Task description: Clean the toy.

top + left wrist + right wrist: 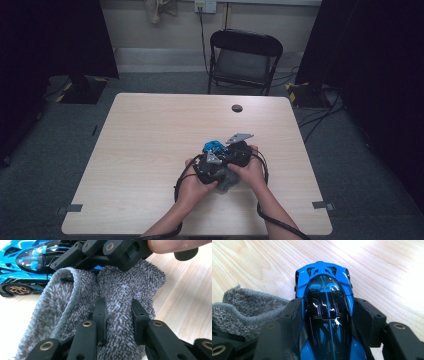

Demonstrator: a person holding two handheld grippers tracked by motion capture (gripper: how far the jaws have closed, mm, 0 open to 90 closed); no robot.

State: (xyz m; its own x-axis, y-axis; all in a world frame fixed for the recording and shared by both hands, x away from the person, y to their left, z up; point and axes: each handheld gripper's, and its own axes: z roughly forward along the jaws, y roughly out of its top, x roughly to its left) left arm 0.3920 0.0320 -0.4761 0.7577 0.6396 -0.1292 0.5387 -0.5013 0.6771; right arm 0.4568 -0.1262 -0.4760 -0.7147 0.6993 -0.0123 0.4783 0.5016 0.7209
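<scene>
Both grippers hold something at the table's near middle.

Left gripper [117,312] pinches a fluffy grey microfibre cloth [110,290]; right gripper [328,315] clamps the sides of a glossy blue-and-black toy race car [325,302], which sits just beside the cloth on the pale wooden table [150,130].

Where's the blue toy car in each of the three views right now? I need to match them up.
High view: the car is a small blue spot just above the hands, at table centre.
Left gripper view: top left corner, side-on, behind the grey cloth.
Right gripper view: centre, seen from above, clamped between the right gripper jaws.
Shared landmark: the grey cloth beside the car.
</scene>
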